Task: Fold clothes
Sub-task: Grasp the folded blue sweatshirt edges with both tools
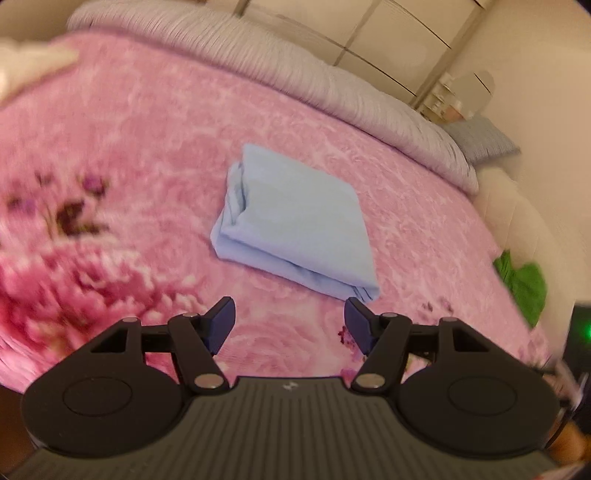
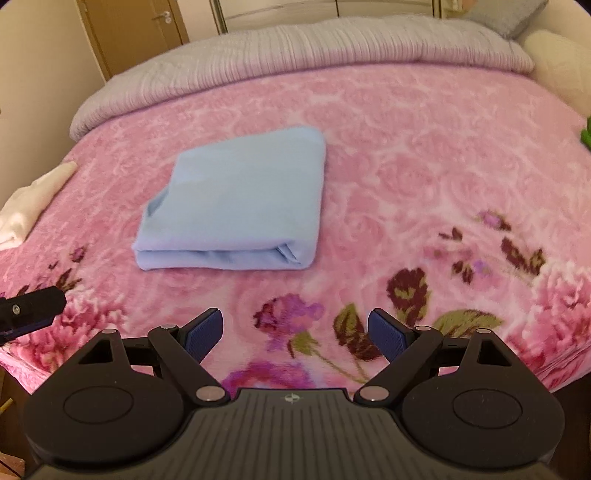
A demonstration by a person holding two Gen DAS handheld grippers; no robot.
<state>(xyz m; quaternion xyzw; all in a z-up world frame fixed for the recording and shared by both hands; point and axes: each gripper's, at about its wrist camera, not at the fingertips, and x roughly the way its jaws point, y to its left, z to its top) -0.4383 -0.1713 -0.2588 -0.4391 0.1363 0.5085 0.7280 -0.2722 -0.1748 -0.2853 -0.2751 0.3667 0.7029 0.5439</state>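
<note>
Nearest the cameras, short of the folded blue cloth [image 2: 236,199], both claws hang over the front part of the pink blanket [image 2: 424,155] and grasp nothing. From the right wrist view, the right claw [image 2: 295,334] has its jaws spread wide, released, with printed purple flowers and green leaves on the blanket showing between the blue pads [image 2: 205,334]. From the left wrist view, the left claw [image 1: 290,325] is likewise released, its jaws apart above bare blanket, just short of the cloth's near corner. A dark part of the left claw also pokes in at the left edge of the right wrist view, on the near left of the cloth.

Beyond the claws, the blue cloth [image 1: 295,218] lies flat on the blanket in a neat, thick rectangle, its stacked layers showing along the near edge. It touches neither claw.

Left of the cloth, near the blanket's edge, lies a pale cream garment [image 2: 33,199], well apart from it. Right of the cloth, at the far right side of the bed, a bright green garment [image 1: 524,288] sits crumpled.

Behind the cloth, a grey ribbed cover [image 2: 295,48] runs across the far side of the bed. Past that stand pale wardrobe doors [image 1: 388,40] and, off to the left, a brown door [image 2: 133,33].
</note>
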